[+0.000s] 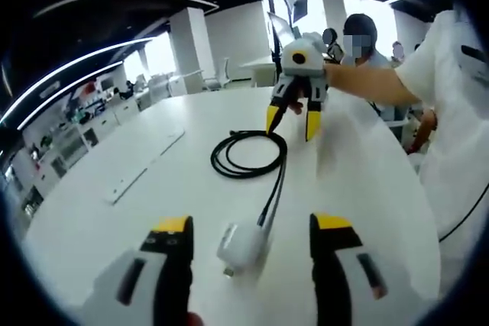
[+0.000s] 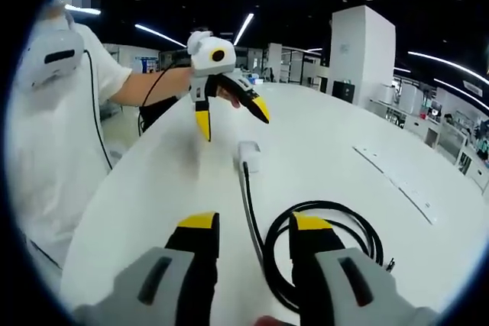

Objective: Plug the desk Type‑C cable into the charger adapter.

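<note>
White round bench [image 1: 92, 211] carrying one white charger adapter [image 1: 243, 243] and one black cable [image 1: 248, 154], coiled. In the left gripper view the adapter lies between the left tongs [image 1: 250, 228], jaws spread wide, nothing held; the cable runs right up to it, though whether the plug is seated cannot be told. In the right gripper view the coil [image 2: 328, 246] lies at the right tongs [image 2: 248, 227], jaws parted, empty; adapter [image 2: 248, 154] lies beyond. Step in hand, by judgement: approach before grasping. Next move calls for closing the left tongs on the adapter, the right on the cable end.
</note>
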### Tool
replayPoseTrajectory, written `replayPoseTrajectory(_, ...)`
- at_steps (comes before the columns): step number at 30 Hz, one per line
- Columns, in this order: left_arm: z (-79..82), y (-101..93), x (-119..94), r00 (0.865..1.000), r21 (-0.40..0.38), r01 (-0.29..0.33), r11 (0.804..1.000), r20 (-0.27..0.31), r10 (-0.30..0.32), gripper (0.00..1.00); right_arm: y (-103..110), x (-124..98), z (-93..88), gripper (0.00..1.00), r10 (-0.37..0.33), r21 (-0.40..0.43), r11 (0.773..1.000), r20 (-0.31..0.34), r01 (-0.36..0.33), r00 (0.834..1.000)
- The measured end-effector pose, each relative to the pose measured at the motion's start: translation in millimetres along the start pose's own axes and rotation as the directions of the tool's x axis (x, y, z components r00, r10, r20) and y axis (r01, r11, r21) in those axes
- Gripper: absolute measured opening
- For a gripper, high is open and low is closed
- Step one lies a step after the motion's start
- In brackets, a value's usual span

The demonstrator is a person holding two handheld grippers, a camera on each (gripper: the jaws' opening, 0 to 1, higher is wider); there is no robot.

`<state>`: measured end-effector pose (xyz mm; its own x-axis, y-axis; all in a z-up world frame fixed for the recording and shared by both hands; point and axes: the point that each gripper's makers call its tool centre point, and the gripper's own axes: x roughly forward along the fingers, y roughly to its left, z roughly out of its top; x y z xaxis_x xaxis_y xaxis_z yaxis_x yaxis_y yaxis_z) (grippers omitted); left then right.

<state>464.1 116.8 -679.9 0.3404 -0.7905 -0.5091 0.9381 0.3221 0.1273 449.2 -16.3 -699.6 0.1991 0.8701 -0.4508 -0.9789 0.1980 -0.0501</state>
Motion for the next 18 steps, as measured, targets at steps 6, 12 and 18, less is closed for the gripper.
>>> replayPoseTrajectory(6,4.2,-4.7,-4,1.0,0.009,-0.002,1.0,0.014,0.002,0.63,5,-1,4.8,0.37,0.003,-0.005,1.0,0.008,-0.003,1.0)
replayPoseTrajectory(12,12.0,-9.3,-9,0.999,0.01,-0.004,1.0,0.044,0.003,0.63,11,-6,20.0,0.38,0.014,-0.005,1.0,0.064,-0.013,0.998)
replayPoseTrajectory(18,18.2,-11.1,-15,0.998,0.012,-0.005,1.0,0.066,0.004,0.63,13,-9,23.7,0.38,0.013,-0.013,1.0,0.071,-0.012,0.997)
